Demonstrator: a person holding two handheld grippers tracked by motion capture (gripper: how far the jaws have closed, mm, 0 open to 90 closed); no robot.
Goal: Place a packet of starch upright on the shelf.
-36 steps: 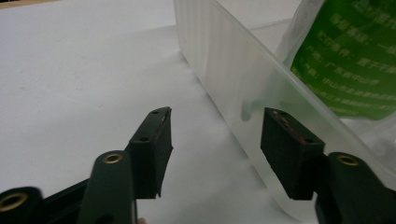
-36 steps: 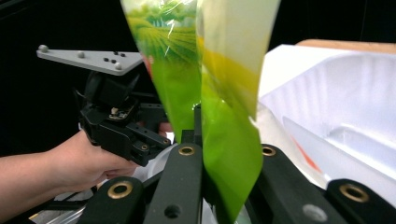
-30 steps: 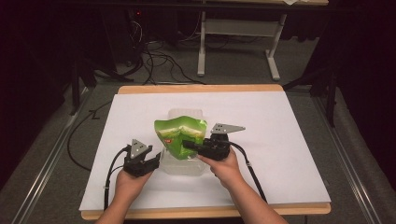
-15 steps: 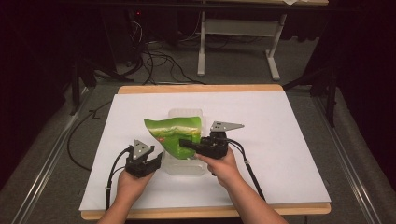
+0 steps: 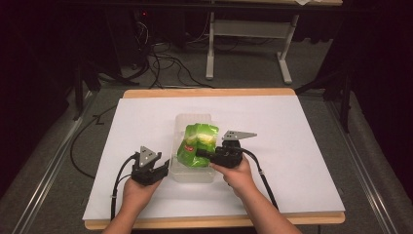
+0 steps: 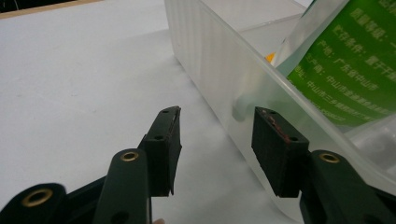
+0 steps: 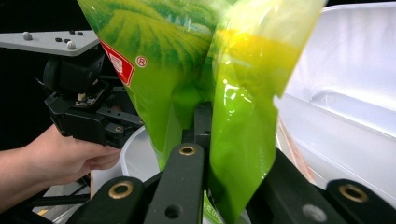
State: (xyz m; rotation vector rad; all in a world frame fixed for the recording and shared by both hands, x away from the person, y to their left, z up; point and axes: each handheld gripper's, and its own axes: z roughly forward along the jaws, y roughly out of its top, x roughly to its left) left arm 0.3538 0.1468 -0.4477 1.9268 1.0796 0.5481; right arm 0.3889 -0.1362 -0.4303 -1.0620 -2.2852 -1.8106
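The right gripper [image 5: 202, 154] pinches the green bag [image 5: 197, 144] into the clear tub [image 5: 181, 171] – next, release – while the left gripper [image 5: 164, 168], jaws just narrowed, clamps the tub's wall.

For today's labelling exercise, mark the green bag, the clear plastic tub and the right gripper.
green bag [image 5: 197, 146], high view, printed front.
clear plastic tub [image 6: 219, 65], left gripper view, side wall.
right gripper [image 5: 200, 153], high view, where its jaws pinch the bag.
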